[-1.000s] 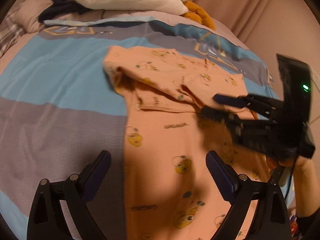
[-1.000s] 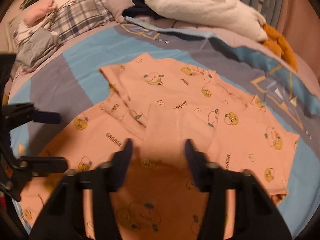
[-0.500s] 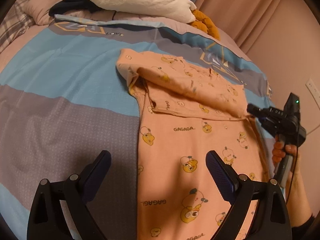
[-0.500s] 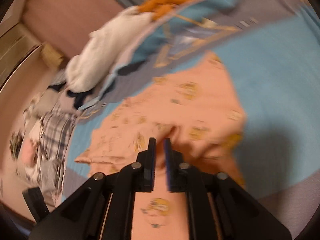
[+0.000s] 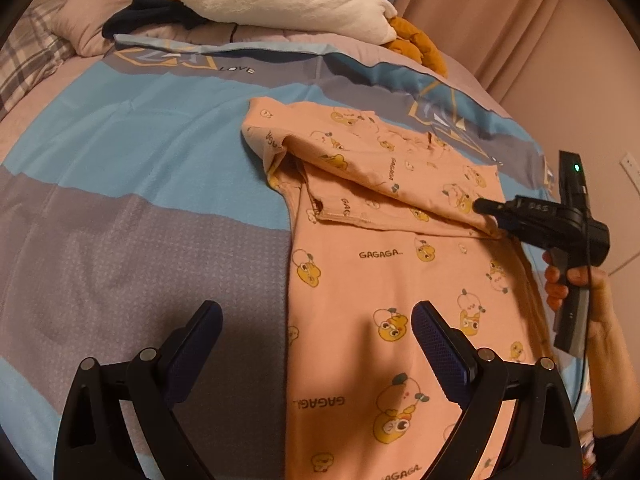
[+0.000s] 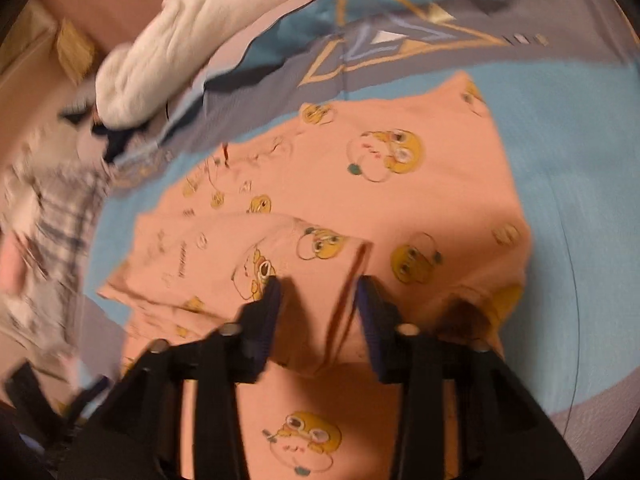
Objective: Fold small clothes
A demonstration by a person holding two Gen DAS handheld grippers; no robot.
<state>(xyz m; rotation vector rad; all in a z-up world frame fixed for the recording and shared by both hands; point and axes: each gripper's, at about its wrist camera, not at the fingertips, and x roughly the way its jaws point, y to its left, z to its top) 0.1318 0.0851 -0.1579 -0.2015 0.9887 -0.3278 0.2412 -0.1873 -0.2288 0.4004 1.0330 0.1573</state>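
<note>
On the bed [image 5: 120,208], the peach garment [image 5: 384,280] is mid-fold. The right tool [image 6: 318,286] is opening around the folded sleeve edge; the left tool [image 5: 316,320] hovers wide open, empty. Next, likely the near hem.

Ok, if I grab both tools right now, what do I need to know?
Left tool: open, empty, hovering over the lower half of the shirt.
Right tool: jaws opening, with the end of the sleeve between them, at the shirt's right edge.
Shirt: flat on the bed, with the sleeve laid across its chest.
Done: that sleeve fold.
Left: probably pull the right tool clear, then fold the body up. I cannot tell whether the other sleeve is tucked.
</note>
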